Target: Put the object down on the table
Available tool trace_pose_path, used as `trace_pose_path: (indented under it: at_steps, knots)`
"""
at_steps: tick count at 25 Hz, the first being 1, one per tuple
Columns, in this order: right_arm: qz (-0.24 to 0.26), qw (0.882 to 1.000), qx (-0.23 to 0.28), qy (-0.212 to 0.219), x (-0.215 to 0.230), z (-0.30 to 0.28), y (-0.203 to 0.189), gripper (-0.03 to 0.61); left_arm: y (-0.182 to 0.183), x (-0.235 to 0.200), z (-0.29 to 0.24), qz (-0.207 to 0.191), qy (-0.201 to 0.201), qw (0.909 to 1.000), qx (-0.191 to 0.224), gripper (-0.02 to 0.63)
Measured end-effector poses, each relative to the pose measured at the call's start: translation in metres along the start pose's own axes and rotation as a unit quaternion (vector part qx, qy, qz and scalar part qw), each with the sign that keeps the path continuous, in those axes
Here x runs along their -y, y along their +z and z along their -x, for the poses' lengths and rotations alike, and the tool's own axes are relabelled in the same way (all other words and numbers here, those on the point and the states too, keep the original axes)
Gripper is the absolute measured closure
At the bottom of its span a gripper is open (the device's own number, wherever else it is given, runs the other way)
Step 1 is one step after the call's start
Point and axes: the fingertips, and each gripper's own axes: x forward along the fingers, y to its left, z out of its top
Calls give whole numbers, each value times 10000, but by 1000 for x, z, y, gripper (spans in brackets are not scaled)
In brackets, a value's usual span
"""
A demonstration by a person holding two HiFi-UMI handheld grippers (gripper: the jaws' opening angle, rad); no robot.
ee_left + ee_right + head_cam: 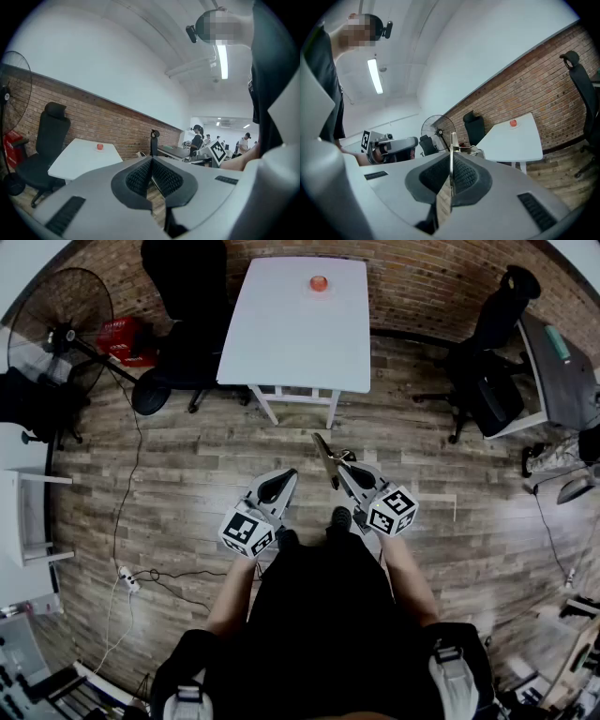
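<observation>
Right gripper (451, 165) clamps a thin flat object (453, 140), edge-on in its own view, its slanted face visible only overhead, while your closed, empty left gripper (151, 168) points toward the white table (281, 334).

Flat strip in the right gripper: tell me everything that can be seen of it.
The flat strip is thin, narrow and dull grey-brown, perhaps metal; what it is cannot be told. The right gripper is shut on one end; the other end juts forward past the jaws. In the right gripper view it shows edge-on, a fine upright line between the ribbed pads. It is held in the air over the wooden floor, short of the white table.
</observation>
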Motion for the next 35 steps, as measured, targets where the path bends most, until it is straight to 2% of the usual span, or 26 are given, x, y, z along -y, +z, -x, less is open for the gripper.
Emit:
trace_pose_path:
  at_steps: [4, 13, 17, 24, 35]
  knots:
    - [-41, 9998, 29, -215, -49, -11, -15, 580, -15, -5, 55, 280, -263, 9991, -193, 594]
    - [-36, 9977, 170, -662, -119, -15, -45, 580, -32, -17, 130, 276, -676, 9969, -303, 594]
    - [-150, 9971, 299, -685, -141, -23, -61, 580, -35, -20, 150, 238, -807, 9958, -356, 594]
    - [-81, 9977, 184, -644, -150, -27, -69, 580, -41, -19, 162, 200, -689, 9967, -369, 594]
    - [67, 9994, 120, -326, -109, -49, -38, 580, -22, -46, 133, 183, -174, 9992, -299, 594]
